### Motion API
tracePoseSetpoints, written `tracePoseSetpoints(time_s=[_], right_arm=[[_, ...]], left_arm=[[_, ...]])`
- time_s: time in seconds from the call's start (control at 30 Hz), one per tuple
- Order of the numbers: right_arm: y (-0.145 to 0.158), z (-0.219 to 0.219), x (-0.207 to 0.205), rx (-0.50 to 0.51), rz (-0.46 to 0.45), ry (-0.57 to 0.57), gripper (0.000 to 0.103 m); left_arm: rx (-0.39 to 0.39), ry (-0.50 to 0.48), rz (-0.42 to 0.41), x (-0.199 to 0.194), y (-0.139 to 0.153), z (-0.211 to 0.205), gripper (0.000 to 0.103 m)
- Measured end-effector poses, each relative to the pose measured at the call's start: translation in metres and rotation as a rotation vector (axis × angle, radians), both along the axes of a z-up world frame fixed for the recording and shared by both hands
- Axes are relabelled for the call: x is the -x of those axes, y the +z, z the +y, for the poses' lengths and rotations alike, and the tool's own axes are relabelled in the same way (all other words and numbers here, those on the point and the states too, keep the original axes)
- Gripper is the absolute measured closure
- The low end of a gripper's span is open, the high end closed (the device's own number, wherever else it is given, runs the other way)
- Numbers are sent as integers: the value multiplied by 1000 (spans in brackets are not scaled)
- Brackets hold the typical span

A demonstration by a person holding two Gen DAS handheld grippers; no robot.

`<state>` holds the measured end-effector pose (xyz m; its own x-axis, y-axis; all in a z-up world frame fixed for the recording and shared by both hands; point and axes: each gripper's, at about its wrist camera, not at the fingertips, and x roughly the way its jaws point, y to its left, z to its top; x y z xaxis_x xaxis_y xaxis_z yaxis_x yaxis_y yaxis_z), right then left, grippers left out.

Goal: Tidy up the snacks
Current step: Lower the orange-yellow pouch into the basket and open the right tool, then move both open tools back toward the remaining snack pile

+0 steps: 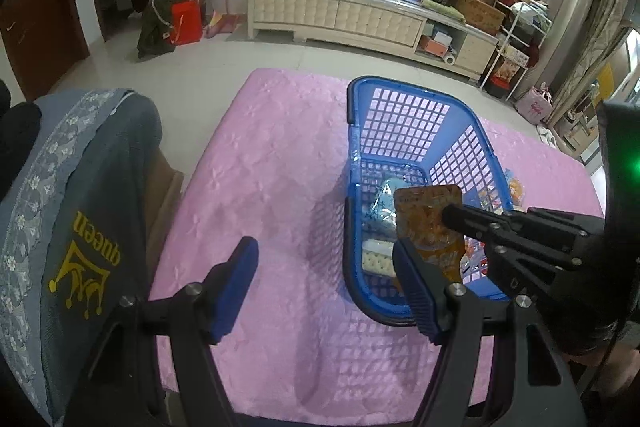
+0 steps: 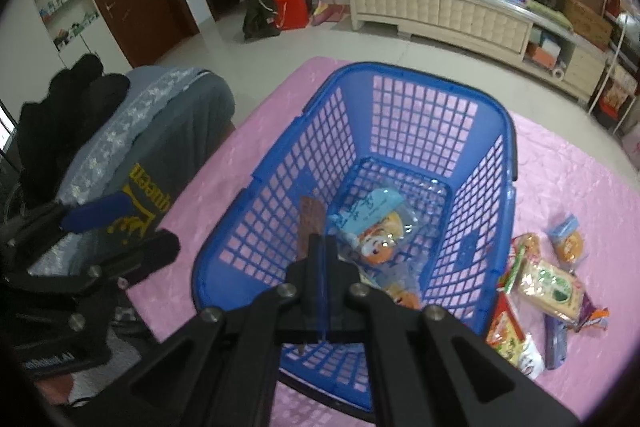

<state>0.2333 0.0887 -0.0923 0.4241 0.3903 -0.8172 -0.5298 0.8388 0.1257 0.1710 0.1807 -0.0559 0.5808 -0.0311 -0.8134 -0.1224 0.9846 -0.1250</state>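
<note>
**Snack packet held over the blue basket**

A blue plastic basket (image 2: 400,155) with lattice walls and a lattice floor stands on the pink quilted tabletop (image 1: 272,163). Inside it lie a clear wrapper with a pale blue label over a round cake (image 2: 376,227), and, seen from the left wrist view, a pale cracker pack (image 1: 378,257) against the near wall.

The right claw (image 2: 318,247) is fully closed, pinching a flat orange snack packet (image 1: 430,223) by its edge; the packet hangs upright over the near part of the basket's interior, above the rim. From the right wrist view it shows edge-on as a thin brown strip.

The left claw (image 1: 324,287) stands partly open and holds nothing; its blue ribbed pads (image 1: 236,279) hover over bare cloth just left of the basket.

More snacks lie loose on the cloth right of the basket: a green-and-cream biscuit pack (image 2: 550,289), a small wrapped cake (image 2: 568,245), a red-and-yellow packet (image 2: 508,333) and a purple bar (image 2: 556,341).

A grey cloth-covered chair back (image 1: 80,211) crowds the tabletop's left edge; the cloth between it and the basket is open.
</note>
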Motion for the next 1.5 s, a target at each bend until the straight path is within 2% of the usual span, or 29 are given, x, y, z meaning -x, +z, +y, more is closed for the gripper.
tracePoseSetpoints(time_s=[0.1,0.17,0.2,0.23,0.27,0.3,0.33,0.37,0.43,0.53,0.7,0.8,0.93,1.2,1.33,1.5], right_arm=[[-2,4,5,65,-48,6,99],[-1,6,12,117,-99,18,92],[0,5,14,127,-108,20,81],[1,3,14,123,-104,21,65],[3,-1,15,108,-99,16,56],[6,-4,15,99,-103,11,38],[9,-8,16,92,-117,7,30],[14,-11,17,86,-139,4,28],[21,-17,20,77,-166,-7,24],[30,-29,20,33,-146,-22,23],[41,-50,21,-17,-120,-51,22],[47,-67,23,-44,-109,-53,22],[53,-91,28,-78,-93,-60,12],[64,-153,46,-75,-135,-130,2],[63,-189,48,-91,-145,-200,1],[62,-223,53,-41,-207,-266,1]], left_arm=[[-12,-3,-15,3,1,-6,36],[-15,-5,-17,4,1,-8,36],[-16,-7,-17,5,1,-10,36],[-20,-9,-17,6,2,-12,36],[-24,-10,-19,6,3,-13,36],[-31,-11,-21,7,4,-13,36],[-40,-11,-29,9,7,-16,36],[-43,-11,-32,10,9,-15,35],[-52,-12,-50,13,15,-17,25],[-72,-13,-89,17,26,-25,19],[-116,-36,-101,18,38,-43,19],[-116,-50,-109,20,43,-52,19],[-123,-79,-128,25,53,-75,19],[-96,-155,-139,24,58,-122,19],[-101,-200,-136,19,54,-152,19],[-96,-244,-126,14,45,-184,19]])
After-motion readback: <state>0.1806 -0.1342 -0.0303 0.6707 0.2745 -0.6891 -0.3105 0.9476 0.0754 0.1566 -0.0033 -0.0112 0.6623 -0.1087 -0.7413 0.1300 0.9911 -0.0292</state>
